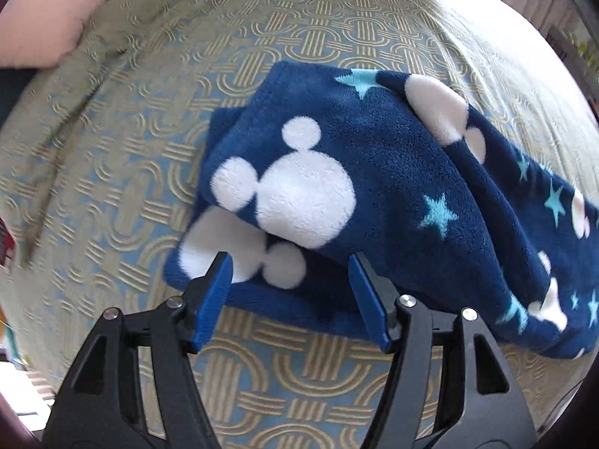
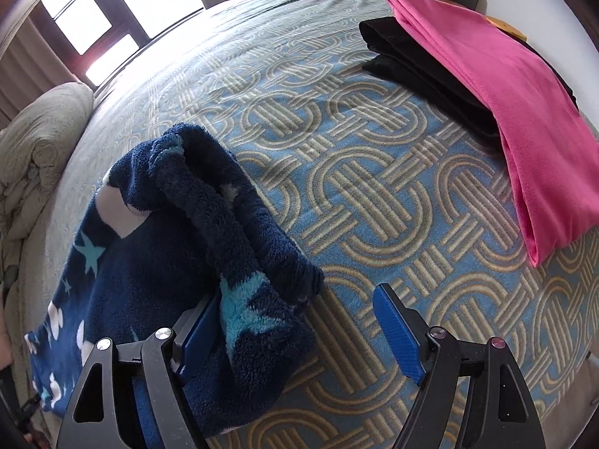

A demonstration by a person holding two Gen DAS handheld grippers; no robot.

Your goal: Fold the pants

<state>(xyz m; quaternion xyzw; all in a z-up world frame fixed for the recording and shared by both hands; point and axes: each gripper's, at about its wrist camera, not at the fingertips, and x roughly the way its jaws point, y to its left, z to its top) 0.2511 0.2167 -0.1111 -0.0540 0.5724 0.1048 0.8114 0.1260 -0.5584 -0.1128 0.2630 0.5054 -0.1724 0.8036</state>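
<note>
The pants (image 1: 374, 172), of dark blue fleece printed with white mouse-head shapes and light blue stars, are seen lying on the bed (image 1: 149, 112), folded over into several layers. In the left wrist view the upper layer is draped across a lower one, whose edge lies nearest the camera. In the right wrist view a bunched, thick fold of the pants (image 2: 224, 224) rises in a hump and droops toward the camera.

The left gripper (image 1: 290, 262) is held with its blue fingers (image 1: 217, 292) spread apart, nothing clamped between them; their tips are placed right at the near edge of the lower layer. The right gripper (image 2: 299, 310) is likewise parted: its left-hand finger is largely covered by the drooping fleece, while the other finger (image 2: 397, 329) stands clear over the bedspread, so no grip is made.

A pink cloth (image 2: 505, 112) is laid over a black garment (image 2: 419, 63) further along the bed, well apart from the pants. A window (image 2: 93, 26) is seen beyond.
</note>
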